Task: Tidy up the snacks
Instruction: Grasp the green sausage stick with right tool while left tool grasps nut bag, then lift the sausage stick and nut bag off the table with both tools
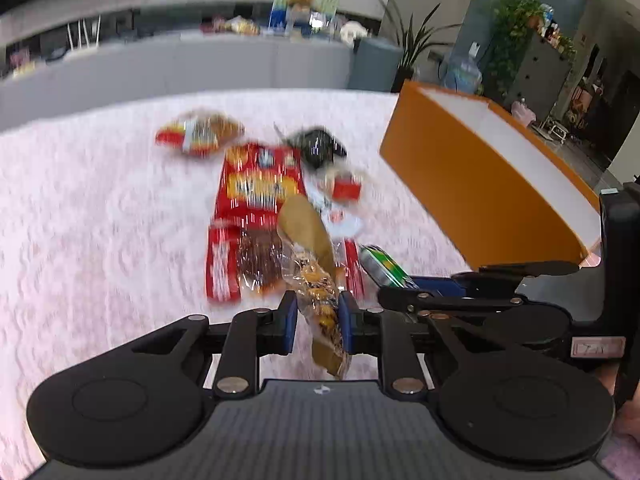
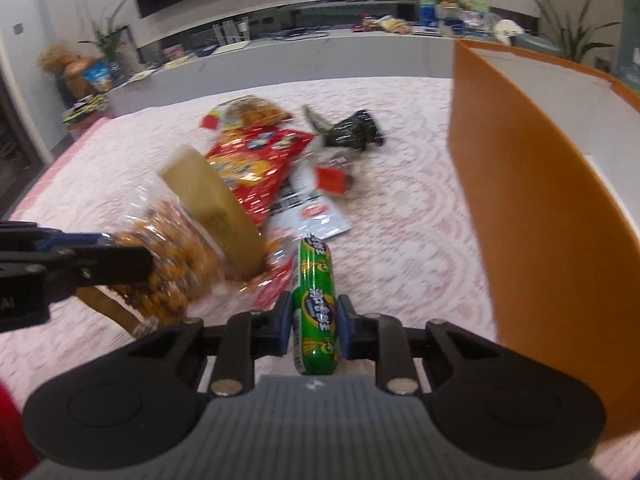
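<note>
The left gripper has its jaws pinching a clear crinkled snack bag with an olive-tan header card. The bag runs lengthwise through the gap at lower centre of the left wrist view, its top end reaching past the jaws toward the pile and its lower end hanging out toward the camera. In the right wrist view the same bag appears at centre left, clamped near one end.

Handling, as judged: the bag is light, soft and loosely filled with small pieces. The film is slick and deforms under pressure; contents may crush. A hold on the stiffer card end would be firmer than one on the film.

The right gripper has its jaws pinching a green sausage stick. The stick lies along the gripper's axis at lower centre, held about mid-length, one end projecting forward and the other toward the camera. It appears light, firm and cylindrical with a smooth wrapper, so it may slip lengthwise or roll between the pads.

The remaining snacks, among them a red chip bag and a dark packet, lie on the pink lace table. The orange box stands at the right of both views, open, interior white.
</note>
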Available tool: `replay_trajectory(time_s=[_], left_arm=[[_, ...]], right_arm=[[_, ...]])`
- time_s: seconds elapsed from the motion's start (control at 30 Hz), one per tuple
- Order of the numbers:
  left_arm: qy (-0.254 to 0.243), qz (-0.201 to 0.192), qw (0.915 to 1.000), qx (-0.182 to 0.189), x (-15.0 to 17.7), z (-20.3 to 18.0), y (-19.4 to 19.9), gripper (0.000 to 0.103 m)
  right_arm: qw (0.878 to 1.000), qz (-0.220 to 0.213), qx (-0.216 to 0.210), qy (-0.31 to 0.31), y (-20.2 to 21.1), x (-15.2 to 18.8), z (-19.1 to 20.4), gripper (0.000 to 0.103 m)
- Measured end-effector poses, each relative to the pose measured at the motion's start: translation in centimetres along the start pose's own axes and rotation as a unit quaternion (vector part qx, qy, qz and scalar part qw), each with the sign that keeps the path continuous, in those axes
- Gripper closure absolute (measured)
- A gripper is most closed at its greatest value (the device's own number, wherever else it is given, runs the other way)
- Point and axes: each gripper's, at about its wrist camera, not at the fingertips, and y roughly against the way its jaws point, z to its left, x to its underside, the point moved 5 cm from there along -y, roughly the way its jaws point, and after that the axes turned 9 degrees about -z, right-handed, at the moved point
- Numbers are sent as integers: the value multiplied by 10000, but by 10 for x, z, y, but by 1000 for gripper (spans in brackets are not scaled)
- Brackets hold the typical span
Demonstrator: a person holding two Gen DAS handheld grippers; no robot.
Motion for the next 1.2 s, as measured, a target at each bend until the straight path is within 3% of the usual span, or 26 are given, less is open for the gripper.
replay_trajectory(time_s=[0.13,0.37,0.57,0.83,1.1,1.2], left_arm=[[257,69,9996,11,2,1,-3,77],[383,345,9983,-271,2,-3,-16,53],[362,405,9965,-630,8,-3,-29,53],[1051,198,9926,-568,9,8,-37,53],[940,-39,9944,-475,9,-5,-28,72],[873,-130,9950,-473,4,-8,-20,74]], right_arm=[[9991,161,-342,169,2,11,18,82],[9983,259,-417,306,-2,20,26,82],[9978,222,-406,485,-1,22,27,81],[9978,217,-497,387,1,22,23,80],[9979,220,-535,300,0,21,22,80],[9978,212,-520,365,0,21,23,78]])
